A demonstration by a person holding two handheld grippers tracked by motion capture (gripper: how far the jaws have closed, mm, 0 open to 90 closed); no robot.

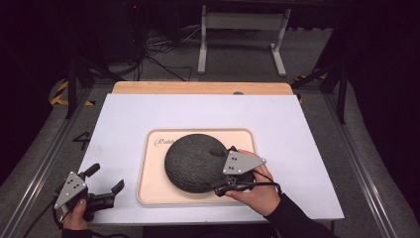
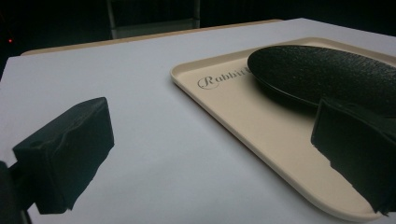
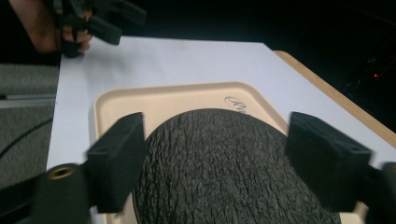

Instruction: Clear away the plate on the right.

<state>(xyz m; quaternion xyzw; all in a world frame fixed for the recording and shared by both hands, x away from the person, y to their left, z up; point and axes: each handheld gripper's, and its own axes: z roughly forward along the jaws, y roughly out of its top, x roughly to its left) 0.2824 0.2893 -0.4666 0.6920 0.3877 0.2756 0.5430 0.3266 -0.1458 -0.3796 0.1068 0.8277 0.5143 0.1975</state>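
Hovering: the right gripper (image 1: 236, 174) sits at the 4 o'clock edge of the dark round dish (image 1: 197, 162), jaws spread wide on either side of its rim and gripping nothing.
Left gripper: the left gripper (image 1: 105, 182) waits at 8 o'clock on the desk (image 1: 124, 119), near the tray's left rim but apart from it, jaws parted wide and empty.
Dish location: the dish lies on the beige tray (image 1: 151, 173), a little right of the tray's centre, covering the end of the script lettering (image 1: 163, 142) printed towards 11 o'clock.
Dish attitude: it seems to lie dome-up, rough dark surface on top, though the gripper views are too dim to settle whether it is an upturned bowl or a lid.
Long axis: none to speak of; from above the dish is nearly circular, so it points no particular way, and any approach angle serves equally.
Step in hand (judged): taking hold of the dish at its near right edge.
Doing it well: one jaw would need to go under the low rim and the other over the top, closing squarely on the edge.
Risk: a shallow bite on the textured curve could slip, or drag the tray across the desk.
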